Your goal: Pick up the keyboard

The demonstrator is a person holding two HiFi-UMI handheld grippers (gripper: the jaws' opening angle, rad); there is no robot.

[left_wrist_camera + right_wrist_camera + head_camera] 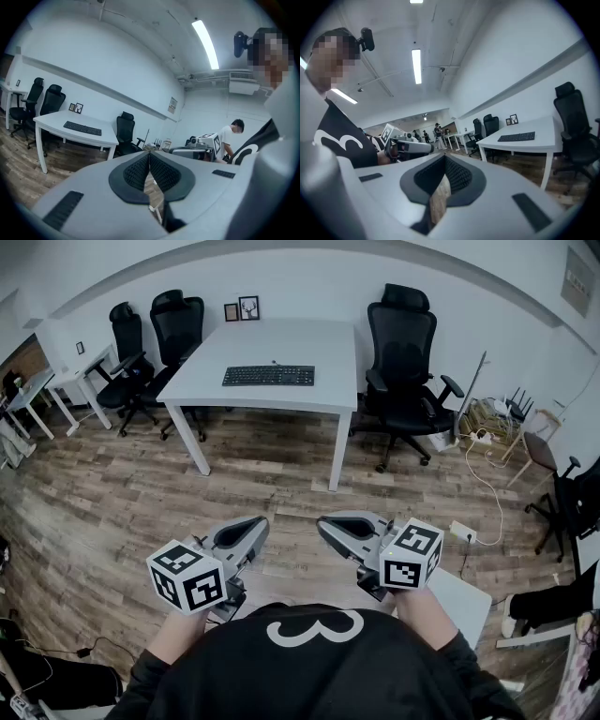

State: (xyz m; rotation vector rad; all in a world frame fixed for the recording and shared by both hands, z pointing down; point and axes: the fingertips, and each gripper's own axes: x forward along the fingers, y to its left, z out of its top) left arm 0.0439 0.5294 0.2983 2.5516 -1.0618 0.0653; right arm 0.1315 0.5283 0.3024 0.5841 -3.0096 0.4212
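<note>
A black keyboard (268, 376) lies flat near the middle of the white table (319, 352), far ahead of me across the wooden floor. It also shows in the left gripper view as the keyboard (82, 128) at the left, and in the right gripper view as the keyboard (516, 137) at the right. My left gripper (257, 523) and right gripper (322, 521) are held close to my chest, side by side, both pointing towards the table. Each one is shut with nothing between its pads (140, 171) (457, 174). Neither is near the keyboard.
Black office chairs stand to the table's left (173, 329) and right (403, 362). Two small picture frames (242, 309) sit at its back edge. Cables and a power strip (464, 532) lie on the floor at right. More desks (28, 390) are at far left. People stand in the background (230, 138).
</note>
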